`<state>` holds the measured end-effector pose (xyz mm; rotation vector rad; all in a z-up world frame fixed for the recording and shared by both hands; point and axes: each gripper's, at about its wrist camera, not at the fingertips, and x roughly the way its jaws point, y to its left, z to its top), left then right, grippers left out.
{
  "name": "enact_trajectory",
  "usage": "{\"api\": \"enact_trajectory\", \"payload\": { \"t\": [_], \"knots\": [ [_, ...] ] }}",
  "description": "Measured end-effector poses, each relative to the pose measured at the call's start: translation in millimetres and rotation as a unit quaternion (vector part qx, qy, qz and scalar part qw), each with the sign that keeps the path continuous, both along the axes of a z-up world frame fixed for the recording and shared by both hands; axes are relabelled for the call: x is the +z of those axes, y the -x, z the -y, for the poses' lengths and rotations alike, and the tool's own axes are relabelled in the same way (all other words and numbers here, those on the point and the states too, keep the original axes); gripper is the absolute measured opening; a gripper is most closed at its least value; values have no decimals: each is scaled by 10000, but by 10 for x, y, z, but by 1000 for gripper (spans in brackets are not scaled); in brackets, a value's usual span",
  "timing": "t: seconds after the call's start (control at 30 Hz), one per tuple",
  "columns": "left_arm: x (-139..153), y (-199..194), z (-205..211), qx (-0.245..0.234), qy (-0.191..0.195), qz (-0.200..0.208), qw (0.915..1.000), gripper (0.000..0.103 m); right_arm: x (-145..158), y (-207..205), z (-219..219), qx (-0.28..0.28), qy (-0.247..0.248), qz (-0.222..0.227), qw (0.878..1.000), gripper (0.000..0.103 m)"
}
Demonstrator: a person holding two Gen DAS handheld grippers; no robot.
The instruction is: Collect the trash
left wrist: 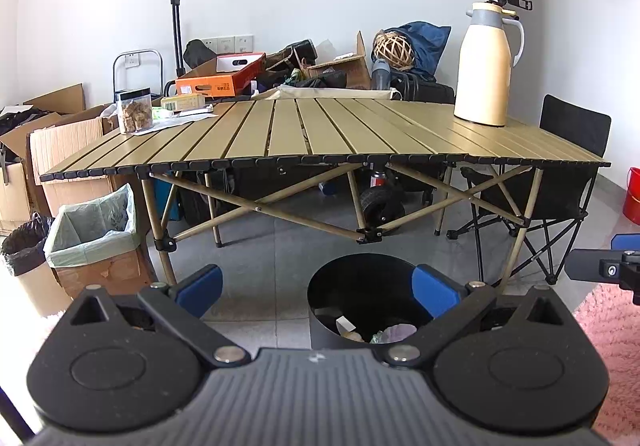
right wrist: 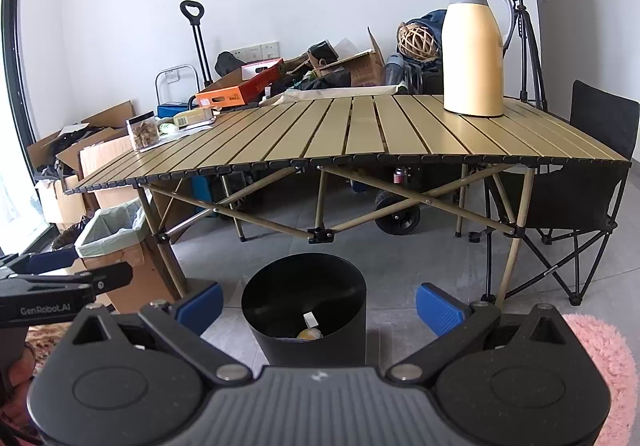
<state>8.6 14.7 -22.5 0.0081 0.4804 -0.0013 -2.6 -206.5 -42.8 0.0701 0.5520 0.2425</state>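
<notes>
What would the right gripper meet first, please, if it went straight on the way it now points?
Probably the black trash bin on the floor: it stands centred between the open right gripper fingers, nearer than the folding table. Depth is unclear, so it might pass over the rim.

Floor lies open ahead of each hand-held gripper up to the black bin; beyond it, worktop legs and chair block passage.
</notes>
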Motion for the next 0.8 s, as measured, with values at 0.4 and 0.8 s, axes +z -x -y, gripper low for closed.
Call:
{"api": "enact_trajectory", "payload": {
  "t": [0.4, 0.8],
  "knots": [
    [16, 30, -20, -36, 21, 68, 10000, 103, 37, 26, -32, 9, 31, 71, 10000, 103],
    [32, 38, -30, -37, 17, 96, 9999, 103, 39, 43, -37, 13, 30, 88, 10000, 103]
  ]
}}
